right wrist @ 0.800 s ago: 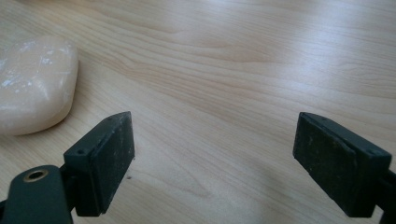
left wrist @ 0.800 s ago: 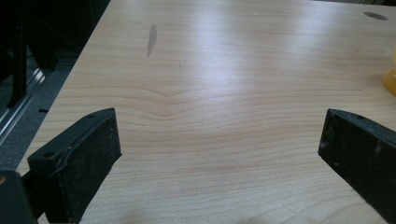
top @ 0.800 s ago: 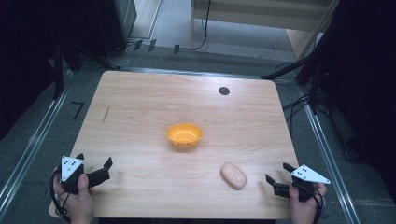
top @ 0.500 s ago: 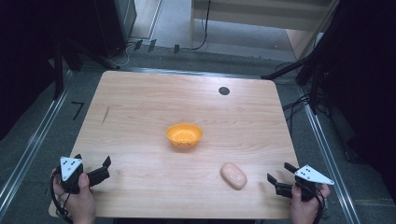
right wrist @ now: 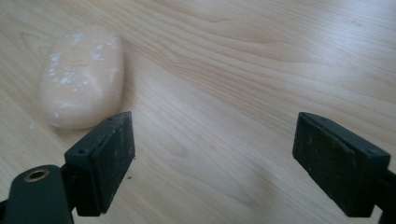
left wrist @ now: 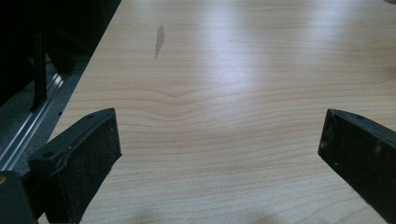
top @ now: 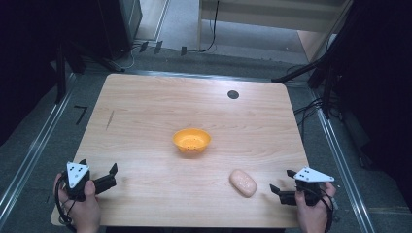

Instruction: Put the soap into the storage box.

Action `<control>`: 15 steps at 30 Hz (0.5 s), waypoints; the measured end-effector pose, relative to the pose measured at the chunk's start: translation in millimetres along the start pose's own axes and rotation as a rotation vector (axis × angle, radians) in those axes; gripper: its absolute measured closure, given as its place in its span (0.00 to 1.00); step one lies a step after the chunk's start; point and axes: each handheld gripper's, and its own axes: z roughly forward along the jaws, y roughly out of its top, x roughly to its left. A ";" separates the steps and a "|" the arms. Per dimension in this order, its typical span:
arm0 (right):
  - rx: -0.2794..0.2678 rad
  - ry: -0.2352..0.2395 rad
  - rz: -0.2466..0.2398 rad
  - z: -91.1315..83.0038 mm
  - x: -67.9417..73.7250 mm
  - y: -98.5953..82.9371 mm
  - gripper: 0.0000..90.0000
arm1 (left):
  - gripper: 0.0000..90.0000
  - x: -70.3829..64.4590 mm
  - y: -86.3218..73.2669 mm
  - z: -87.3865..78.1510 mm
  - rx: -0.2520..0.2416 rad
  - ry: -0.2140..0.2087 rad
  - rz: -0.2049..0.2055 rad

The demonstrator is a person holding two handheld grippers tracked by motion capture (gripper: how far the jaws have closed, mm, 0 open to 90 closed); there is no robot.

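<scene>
While nothing is gripped yet, the left hand-held gripper point(top: 111, 175) sits at the worktop's point(top: 145, 111) near left corner with its jaws spread wide and nothing but bare wood between them — it looks parked out of the way. A faint dark streak point(top: 110, 119) marks the wood toward the left edge. Around the middle of the worktop stands an orange bowl point(top: 192, 140), upright and empty as far as can be seen, likely the place where something is meant to go. Toward the near right lies a pale pink soap-like lump point(top: 243, 182), flat on the wood, well apart from the bowl. Just right of it, near the near right corner, the right hand-held gripper point(top: 283, 187) points at it, jaws wide apart and empty — the lump point(right wrist: 81, 77) lies just beyond its own left jaw, so a small sideways shift seems needed before closing. A small black disc point(top: 233, 94) sits near the far edge.
</scene>
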 end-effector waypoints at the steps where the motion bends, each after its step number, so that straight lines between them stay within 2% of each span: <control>1: 0.017 0.006 -0.017 0.9 4.6 3.8 0.15 | 0.00 -0.1 -0.1 0.0 0.000 -0.001 -0.001; 3: 0.041 0.021 -0.040 3.0 11.7 10.9 0.15 | 0.00 0.1 -0.3 -0.1 -0.007 0.000 -0.004; 11: 0.073 0.055 -0.021 5.4 23.1 28.1 0.15 | 0.00 -1.7 0.3 1.0 0.008 0.001 0.015; 15: 0.067 0.070 -0.021 5.9 26.8 32.4 0.15 | 0.00 -2.2 0.4 1.2 0.012 0.002 0.027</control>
